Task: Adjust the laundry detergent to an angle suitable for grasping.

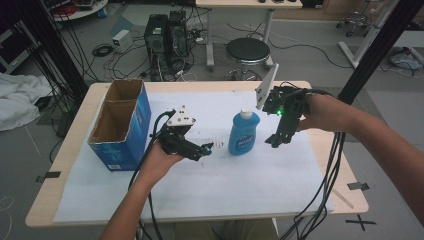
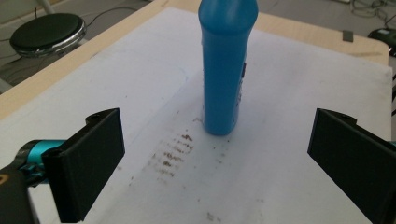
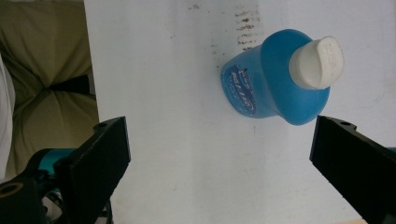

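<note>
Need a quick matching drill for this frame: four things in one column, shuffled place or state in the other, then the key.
Things:
1. blue bottle
2. cardboard box
3. left gripper
4. right gripper

Places or states:
A. open-topped, at the left side of the table
B. open, tilted downward on the bottle's right in the high view
C. upright on the white sheet, white cap on
D. open, low over the sheet, aimed at the bottle from its left in the high view

Pairs: 1-C, 2-A, 3-D, 4-B
</note>
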`<state>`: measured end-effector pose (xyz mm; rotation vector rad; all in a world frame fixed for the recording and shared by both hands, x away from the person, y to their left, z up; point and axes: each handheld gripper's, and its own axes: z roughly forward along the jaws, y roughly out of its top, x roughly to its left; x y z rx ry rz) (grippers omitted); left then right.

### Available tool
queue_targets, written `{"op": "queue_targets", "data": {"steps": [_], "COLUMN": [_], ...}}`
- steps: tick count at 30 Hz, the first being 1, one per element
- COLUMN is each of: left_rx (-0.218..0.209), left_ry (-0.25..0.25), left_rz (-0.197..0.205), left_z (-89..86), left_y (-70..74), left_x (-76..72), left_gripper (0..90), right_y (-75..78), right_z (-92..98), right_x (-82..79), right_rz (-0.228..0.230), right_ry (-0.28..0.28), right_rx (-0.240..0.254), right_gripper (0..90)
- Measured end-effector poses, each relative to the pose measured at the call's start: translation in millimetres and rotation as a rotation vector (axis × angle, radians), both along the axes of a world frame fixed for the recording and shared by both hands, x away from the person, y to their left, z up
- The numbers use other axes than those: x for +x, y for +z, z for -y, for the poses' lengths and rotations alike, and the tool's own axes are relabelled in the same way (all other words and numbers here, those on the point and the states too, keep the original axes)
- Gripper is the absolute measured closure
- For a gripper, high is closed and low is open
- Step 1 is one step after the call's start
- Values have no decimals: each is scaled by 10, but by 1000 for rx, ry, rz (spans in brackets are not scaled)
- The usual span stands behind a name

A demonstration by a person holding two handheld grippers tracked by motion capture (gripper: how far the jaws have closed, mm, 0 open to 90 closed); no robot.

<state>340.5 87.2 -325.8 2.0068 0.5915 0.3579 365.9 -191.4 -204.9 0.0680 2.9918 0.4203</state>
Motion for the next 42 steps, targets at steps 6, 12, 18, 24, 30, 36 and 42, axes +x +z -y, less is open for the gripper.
{"op": "queue_targets", "data": {"steps": [6, 12, 18, 24, 30, 36, 42], "left_rx": [-58, -82, -94, -125, -124, -134, -127], "left_ry": [-31, -39, -59, -75, -90, -117, -125], "left_rz": [-3, 6, 2, -1, 17, 25, 10], "left_z": [81, 186, 276, 357, 457, 557, 654], "left_y": [-123, -188, -253, -299, -344, -408, -498], "left_x": [86, 192, 284, 361, 420, 490, 562], "left_gripper": [37, 37, 37, 37, 37, 37, 37], "right_y": [7, 7, 0, 0, 10, 35, 39], "right_z": [6, 19, 24, 26, 28, 60, 56], "right_x": [5, 14, 24, 31, 36, 50, 61], "right_rz": [-10, -13, -18, -26, -30, -27, -31], "right_ry": [-4, -8, -9, -12, -12, -13, -11], "right_rx": [-2, 2, -3, -2, 3, 13, 17], "right_gripper": [40, 41, 40, 41, 41, 41, 40]}}
